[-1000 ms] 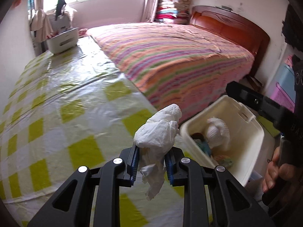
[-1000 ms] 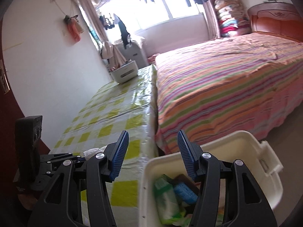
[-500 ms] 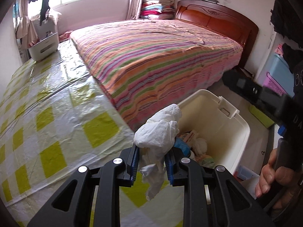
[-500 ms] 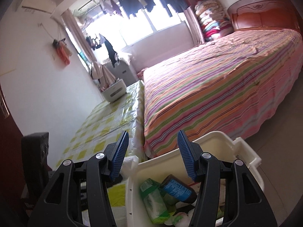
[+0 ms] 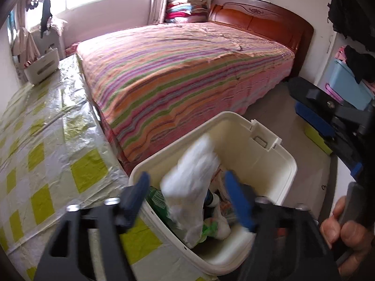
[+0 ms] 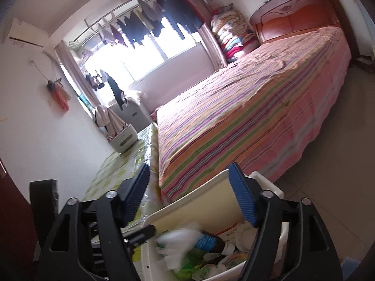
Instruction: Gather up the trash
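My left gripper [image 5: 189, 199] is open above the cream trash bin [image 5: 269, 149]. A crumpled white tissue [image 5: 192, 178] is between its spread blue pads, blurred, free of them and dropping into the bin. The bin holds a brown bottle with a blue label [image 6: 208, 242], green packaging [image 5: 157, 197] and other wrappers. My right gripper [image 6: 189, 192] is open and empty over the bin's near side [image 6: 199, 199]; the falling tissue [image 6: 173, 243] shows blurred below it.
The bin stands on the floor between a table with a yellow-checked plastic cover [image 5: 46, 140] and a striped bed [image 5: 187, 70]. A white basket [image 5: 42, 68] sits at the table's far end. A blue storage box [image 5: 346, 86] is at the right wall.
My left gripper moved right over the bin and opened, letting go of the tissue, which is falling in. My right gripper stayed open and tilted over the bin.
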